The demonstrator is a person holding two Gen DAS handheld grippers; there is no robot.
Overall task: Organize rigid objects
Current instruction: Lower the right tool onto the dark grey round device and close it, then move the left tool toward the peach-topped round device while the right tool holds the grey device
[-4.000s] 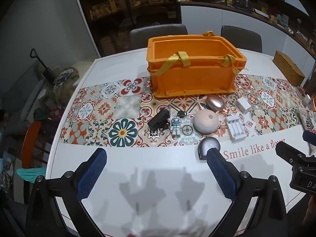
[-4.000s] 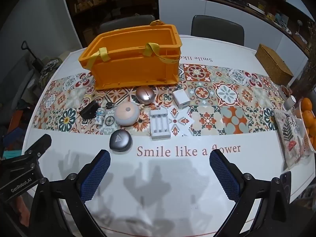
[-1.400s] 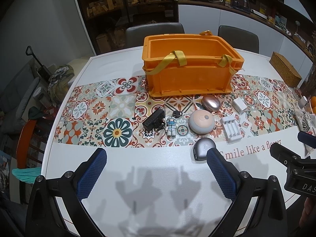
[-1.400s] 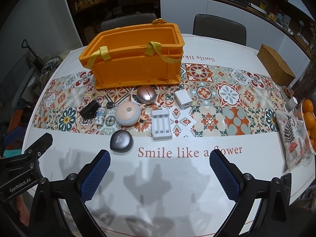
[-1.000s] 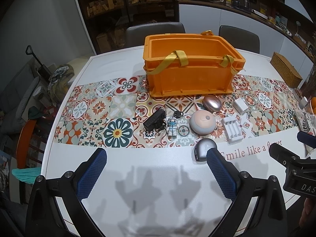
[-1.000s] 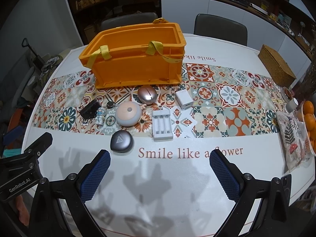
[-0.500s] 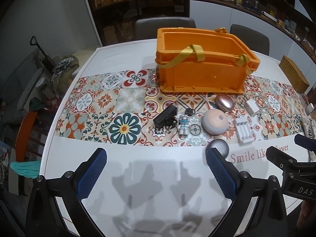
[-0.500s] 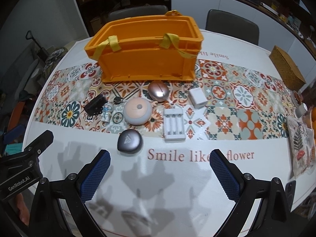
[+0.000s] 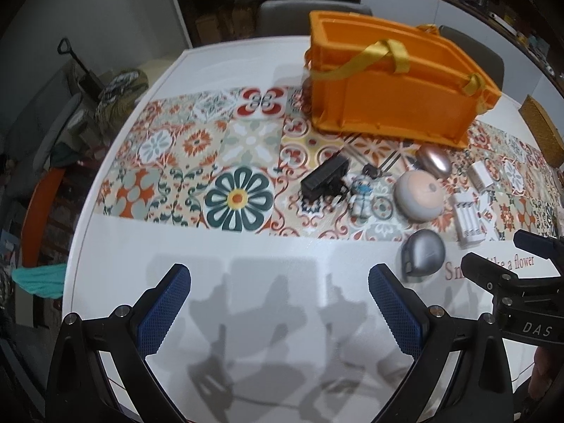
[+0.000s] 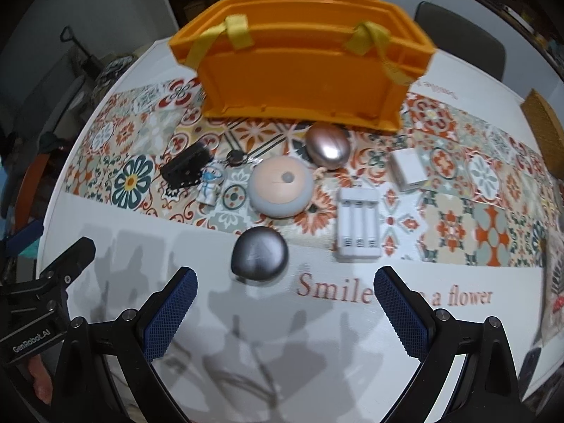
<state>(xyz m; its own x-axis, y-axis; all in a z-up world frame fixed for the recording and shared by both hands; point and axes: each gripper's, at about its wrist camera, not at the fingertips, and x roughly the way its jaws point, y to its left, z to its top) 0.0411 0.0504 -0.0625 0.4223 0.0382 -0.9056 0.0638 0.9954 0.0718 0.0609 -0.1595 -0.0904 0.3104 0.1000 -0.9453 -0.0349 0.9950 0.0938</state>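
An orange crate (image 10: 303, 81) with yellow straps stands on the tiled runner; it also shows in the left wrist view (image 9: 391, 102). In front of it lie a black adapter (image 10: 185, 169), a small astronaut figure (image 10: 210, 185), a pink round case (image 10: 282, 190), a rose-gold oval (image 10: 328, 146), a white battery charger (image 10: 357, 229), a white cube plug (image 10: 409, 171) and a grey rounded case (image 10: 259, 255). My right gripper (image 10: 285, 303) is open, just short of the grey case. My left gripper (image 9: 278, 299) is open over bare white table, left of the grey case (image 9: 423, 255).
A wicker box (image 10: 548, 123) sits at the right edge of the table. Chairs stand behind the crate (image 9: 310, 14). A patterned cloth (image 10: 553, 282) lies at the far right. The table's white front strip (image 9: 246, 282) carries red lettering.
Both grippers have moved forward and lower toward the objects; the right one has closed in on the grey case. The left view has swung left. Nothing was grasped.
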